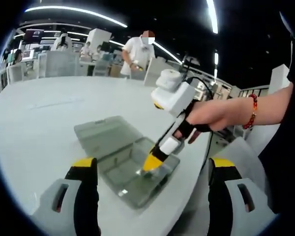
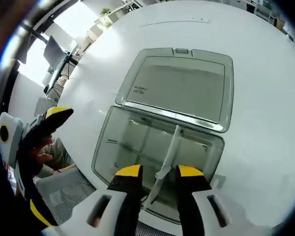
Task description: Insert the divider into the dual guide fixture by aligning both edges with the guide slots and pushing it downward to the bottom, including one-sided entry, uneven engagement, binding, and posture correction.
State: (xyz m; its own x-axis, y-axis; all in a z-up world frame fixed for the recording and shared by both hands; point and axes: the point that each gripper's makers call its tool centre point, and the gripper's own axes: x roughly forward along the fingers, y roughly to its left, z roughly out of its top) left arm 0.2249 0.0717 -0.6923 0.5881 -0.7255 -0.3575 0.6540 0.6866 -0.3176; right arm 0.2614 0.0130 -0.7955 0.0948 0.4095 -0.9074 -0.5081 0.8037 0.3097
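- Pinching the divider (image 2: 168, 156) in my right gripper (image 2: 158, 171), I hold it inside the open box (image 2: 214, 147).
- My left gripper (image 1: 152, 164) hangs unclenched beside the box.
- Tilted entry could jam one edge.

divider (image 2: 168, 158) in box (image 2: 119, 132), on table (image 2: 265, 98)

One clear plastic box (image 2: 160, 162) with one hinged lid (image 2: 179, 86) sat open on one white tabletop (image 2: 265, 123). One thin divider (image 2: 169, 155) stood inside it. Two grippers, left (image 1: 150, 169) and right (image 2: 157, 172), were present.
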